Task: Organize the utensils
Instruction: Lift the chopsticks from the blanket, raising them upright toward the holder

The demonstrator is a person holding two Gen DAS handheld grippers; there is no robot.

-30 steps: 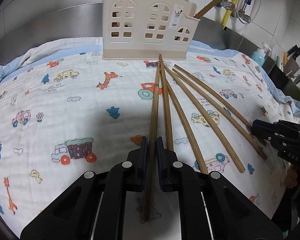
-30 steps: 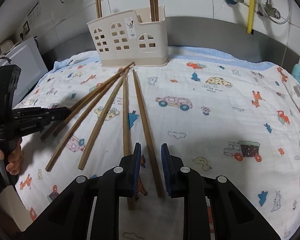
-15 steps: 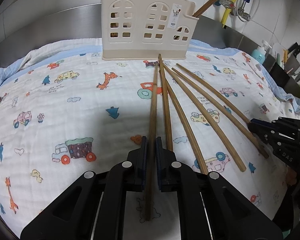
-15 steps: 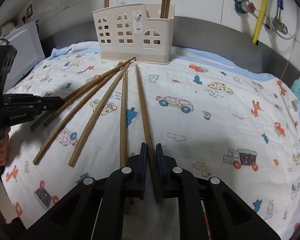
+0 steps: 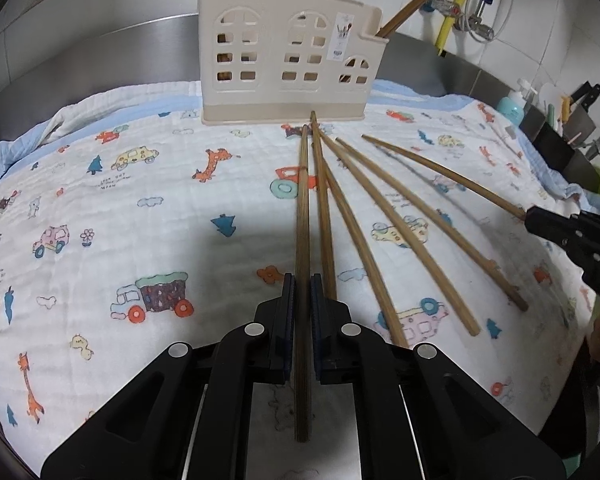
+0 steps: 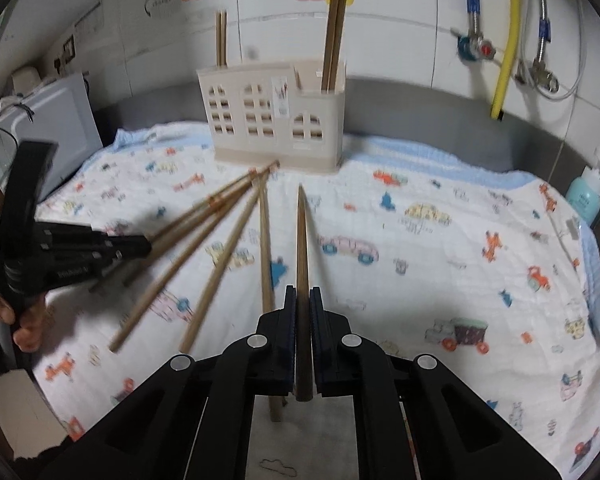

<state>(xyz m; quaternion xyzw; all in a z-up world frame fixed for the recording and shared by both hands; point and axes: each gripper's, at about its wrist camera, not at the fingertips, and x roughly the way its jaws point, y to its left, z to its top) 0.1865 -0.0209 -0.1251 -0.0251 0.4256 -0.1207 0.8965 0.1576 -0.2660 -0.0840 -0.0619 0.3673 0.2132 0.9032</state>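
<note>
A cream utensil holder (image 5: pixel 288 56) shaped like a house stands at the back of the printed cloth, with chopsticks upright in it; it also shows in the right wrist view (image 6: pixel 276 120). My left gripper (image 5: pixel 302 284) is shut on a wooden chopstick (image 5: pixel 302 216) whose tip points at the holder's base. My right gripper (image 6: pixel 302 296) is shut on another chopstick (image 6: pixel 301 240) and holds it lifted off the cloth. Several loose chopsticks (image 5: pixel 380 224) lie fanned on the cloth between the two grippers (image 6: pixel 228 240).
A cloth with cartoon prints (image 5: pixel 100 208) covers the steel counter. A yellow hose and taps (image 6: pixel 508 36) hang on the tiled wall. A teal soap bottle (image 6: pixel 586 196) stands at the right edge. A white appliance (image 6: pixel 56 128) stands at the left. Knives (image 5: pixel 584 100) stand far right.
My right gripper closed on its chopstick and raised it off the cloth toward the holder. My left gripper stays shut on its chopstick, which has lifted slightly.
</note>
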